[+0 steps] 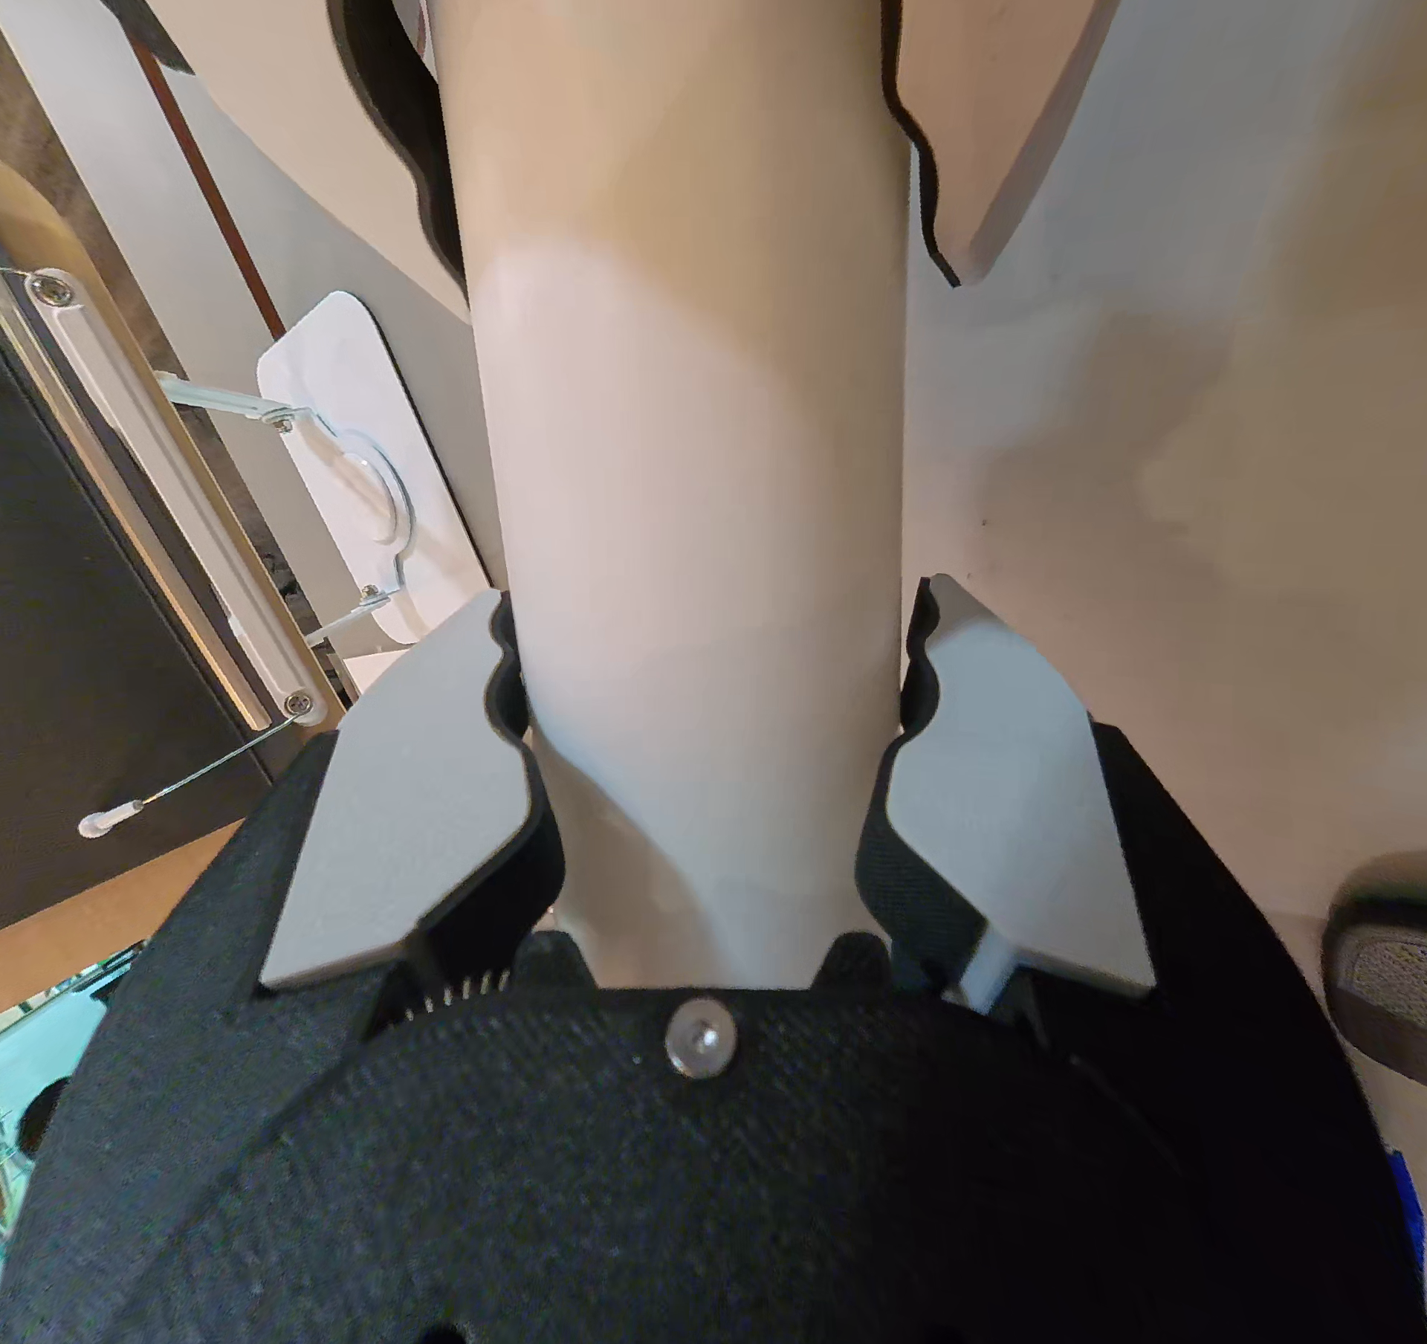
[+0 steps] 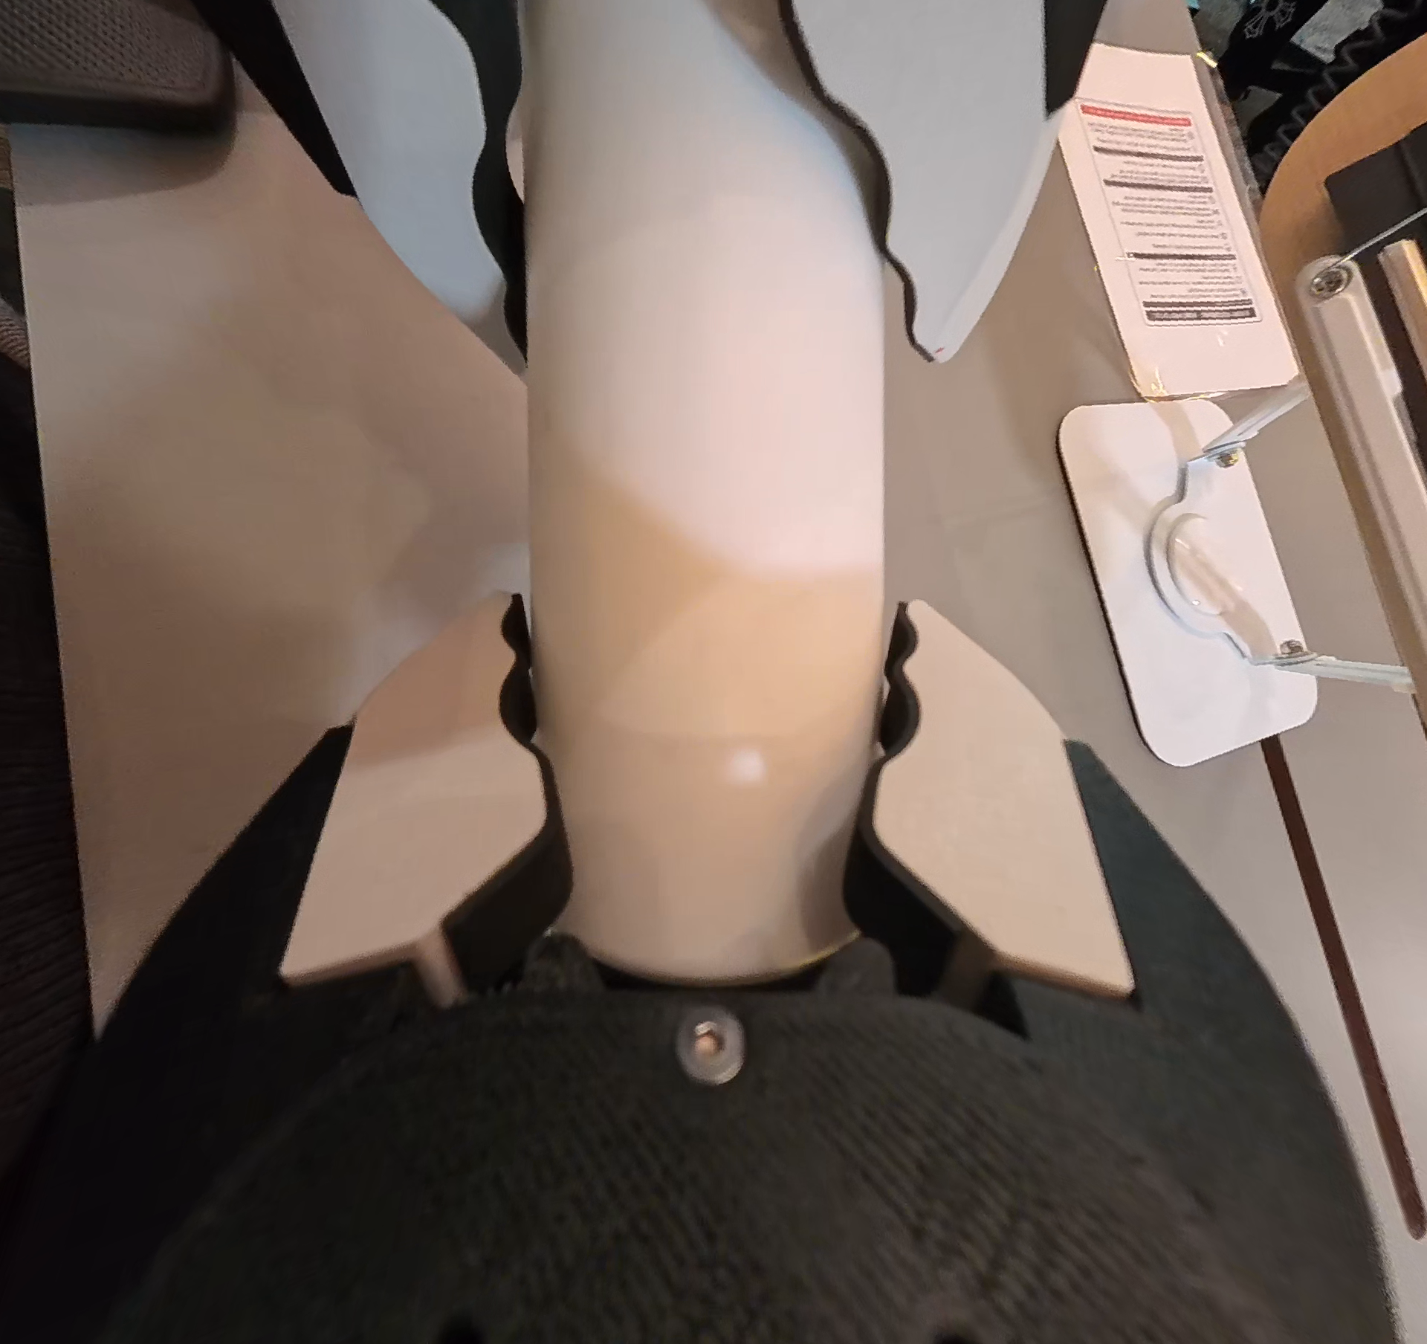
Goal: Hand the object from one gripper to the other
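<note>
A smooth white cylinder [image 1: 695, 457] runs straight out between the fingers of both grippers, above a pale table. My left gripper [image 1: 714, 596] is shut on one end, with its black wavy pads pressed on both sides. My right gripper [image 2: 710, 612] is shut on the other end of the same cylinder [image 2: 703, 419], pads touching both sides. Each gripper shows at the top of the other's view, facing it: the right gripper's fingers [image 1: 1019, 71] in the left wrist view, the left gripper's fingers [image 2: 950, 148] in the right wrist view.
The pale table [image 2: 232, 457] lies below. A white plate with a clear bracket [image 2: 1181, 573] sits on it, also in the left wrist view [image 1: 347, 457]. A printed sheet [image 2: 1158, 226] lies beside the plate. A metal rail [image 1: 154, 496] and a dark mesh chair part [image 2: 93, 17] border the table. Left tips to right tips: about 6 centimeters. The metal rail [image 1: 154, 496] is about equally far from each gripper, around 25 centimeters.
</note>
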